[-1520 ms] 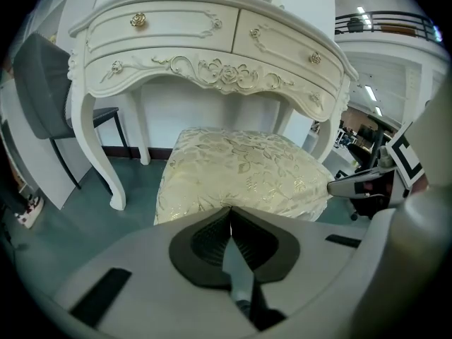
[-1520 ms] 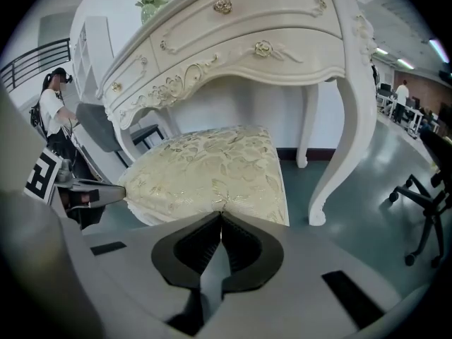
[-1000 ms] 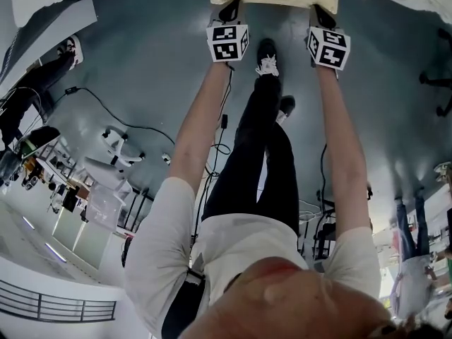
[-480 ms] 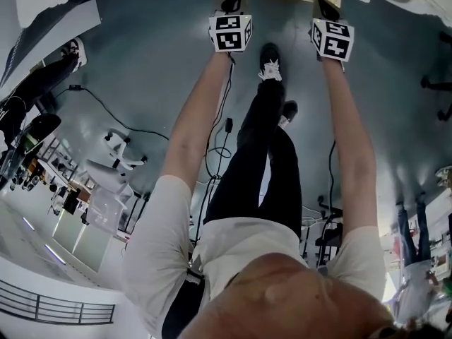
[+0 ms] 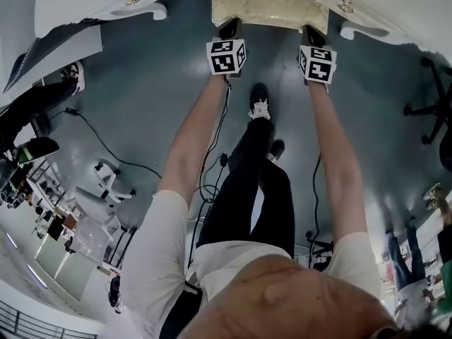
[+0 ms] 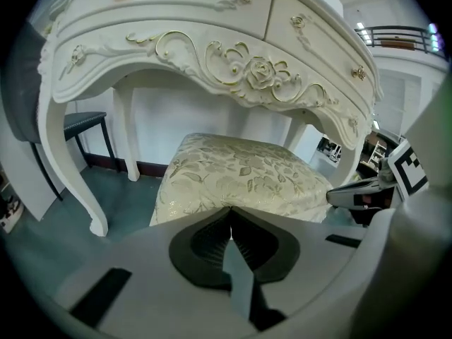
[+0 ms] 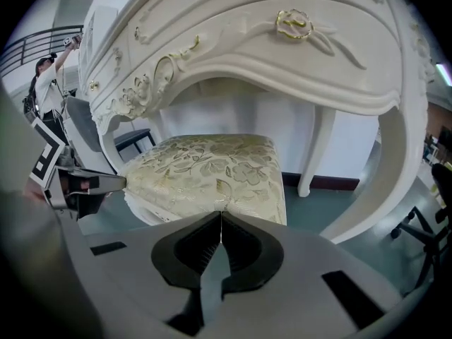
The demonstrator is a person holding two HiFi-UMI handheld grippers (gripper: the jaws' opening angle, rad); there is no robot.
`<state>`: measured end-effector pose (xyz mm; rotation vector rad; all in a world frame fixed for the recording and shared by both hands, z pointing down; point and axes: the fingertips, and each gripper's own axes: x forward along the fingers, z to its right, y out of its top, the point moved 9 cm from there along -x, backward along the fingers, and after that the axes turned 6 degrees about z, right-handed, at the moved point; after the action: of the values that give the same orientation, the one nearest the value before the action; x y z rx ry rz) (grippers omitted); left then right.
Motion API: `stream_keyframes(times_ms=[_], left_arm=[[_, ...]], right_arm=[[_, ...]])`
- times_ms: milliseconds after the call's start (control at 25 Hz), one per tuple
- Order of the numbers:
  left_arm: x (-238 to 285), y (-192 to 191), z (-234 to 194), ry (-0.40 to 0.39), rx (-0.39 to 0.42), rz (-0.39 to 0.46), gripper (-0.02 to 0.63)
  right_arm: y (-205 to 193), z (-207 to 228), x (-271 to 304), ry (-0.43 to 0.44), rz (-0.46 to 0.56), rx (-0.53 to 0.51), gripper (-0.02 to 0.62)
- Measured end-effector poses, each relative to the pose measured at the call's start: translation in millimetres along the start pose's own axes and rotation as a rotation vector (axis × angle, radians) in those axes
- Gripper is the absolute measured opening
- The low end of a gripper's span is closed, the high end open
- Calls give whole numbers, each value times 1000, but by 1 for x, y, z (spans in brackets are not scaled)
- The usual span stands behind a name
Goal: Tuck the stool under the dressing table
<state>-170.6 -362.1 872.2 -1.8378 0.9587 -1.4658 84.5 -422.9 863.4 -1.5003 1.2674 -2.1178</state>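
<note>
Now both shut and empty: jaws of the left gripper (image 6: 230,212) pressed together, tips against the near edge of the stool (image 6: 240,171); jaws of the right gripper (image 7: 220,216) likewise closed, tips at that same edge, further right. Stool partly under the table (image 6: 233,62), between its curved legs, near strip of cushion showing beyond the tabletop from overhead.

Stool (image 5: 268,7) now farther under dressing table (image 5: 70,9)

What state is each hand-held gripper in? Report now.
Left hand-held gripper: shut, tips against the stool cushion's near edge.
Right hand-held gripper: shut, tips against the same cushion edge.
</note>
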Motion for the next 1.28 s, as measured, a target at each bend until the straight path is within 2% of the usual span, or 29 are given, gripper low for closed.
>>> stream_keyframes(times_ms=[360,480,720,1040,1280], left_arm=[[23,14,-12,-55,21,16,17],[34,20,-13,-52,34,32,17],[57,34,-17,-41,-18,48,17],[76,51,-27,-29,-18,41,17],[76,69,-29,-12,-21,-11,15]], right_arm=[[15,6,20,-23,15,-5,44],[21,11,28,-22,21,-13,44],[34,20,45,-32,40,-29,44],[51,22,64,-23,39,-44,44],[61,19,64,-18,2,-4,44]])
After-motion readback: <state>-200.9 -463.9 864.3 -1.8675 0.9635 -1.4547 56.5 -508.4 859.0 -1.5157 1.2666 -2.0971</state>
